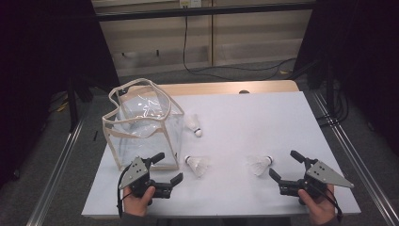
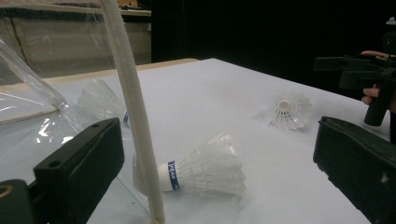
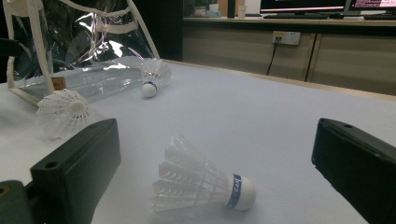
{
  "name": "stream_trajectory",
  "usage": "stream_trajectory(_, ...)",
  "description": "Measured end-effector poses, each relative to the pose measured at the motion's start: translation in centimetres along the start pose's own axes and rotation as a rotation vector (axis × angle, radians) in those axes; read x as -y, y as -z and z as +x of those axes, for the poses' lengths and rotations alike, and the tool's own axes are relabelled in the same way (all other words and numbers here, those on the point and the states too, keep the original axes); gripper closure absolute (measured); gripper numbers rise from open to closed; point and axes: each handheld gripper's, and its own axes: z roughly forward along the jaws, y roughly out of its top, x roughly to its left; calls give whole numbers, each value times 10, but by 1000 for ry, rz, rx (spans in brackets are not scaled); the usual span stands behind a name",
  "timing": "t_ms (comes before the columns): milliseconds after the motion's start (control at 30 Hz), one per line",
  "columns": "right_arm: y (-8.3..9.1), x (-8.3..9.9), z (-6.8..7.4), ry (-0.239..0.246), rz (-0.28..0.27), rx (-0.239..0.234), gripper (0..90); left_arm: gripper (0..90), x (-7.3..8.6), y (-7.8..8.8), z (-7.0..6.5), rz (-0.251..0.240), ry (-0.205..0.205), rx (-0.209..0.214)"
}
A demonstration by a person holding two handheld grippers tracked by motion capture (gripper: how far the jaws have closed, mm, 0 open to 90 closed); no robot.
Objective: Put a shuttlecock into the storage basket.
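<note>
With both grippers spread wide and empty, I'm lining up: right gripper (image 1: 283, 165) faces the right shuttle (image 1: 260, 165) on the mat just ahead, left gripper (image 1: 168, 168) by the bag (image 1: 143, 123) w/ mid shuttle (image 1: 197, 165) near, so next I'd close in & pinch.

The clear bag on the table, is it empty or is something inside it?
Empty, as far as the high view shows. The clear bag stands open, nothing visible through its walls, and the three shuttlecocks lie outside it on the table.
</note>
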Motion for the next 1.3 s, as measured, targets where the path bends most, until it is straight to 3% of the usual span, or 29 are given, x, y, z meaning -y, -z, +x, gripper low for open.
stream_trajectory(1300,-2,1,2,5,9,-12,14,19,-2,-18,-13,44,-9,76)
